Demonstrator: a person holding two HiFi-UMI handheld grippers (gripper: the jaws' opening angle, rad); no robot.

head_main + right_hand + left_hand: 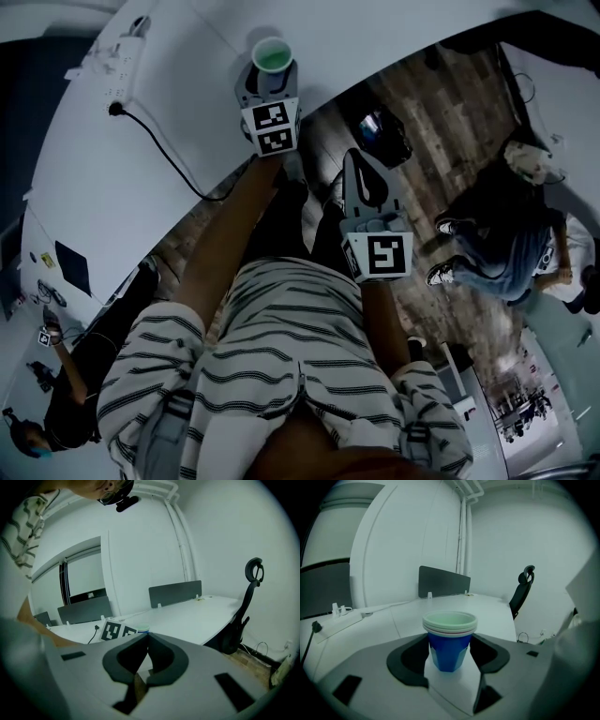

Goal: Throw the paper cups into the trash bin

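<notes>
Now the paper cups (pixel 450 632) stand between the jaws of the open left tool (pixel 450 648), right tool (pixel 146 638) closed.

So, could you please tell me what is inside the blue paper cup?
More cups are nested in the blue paper cup: their stacked rims show above it. The top cup looks pale green and empty inside. The inner cups' walls are covered.
</notes>
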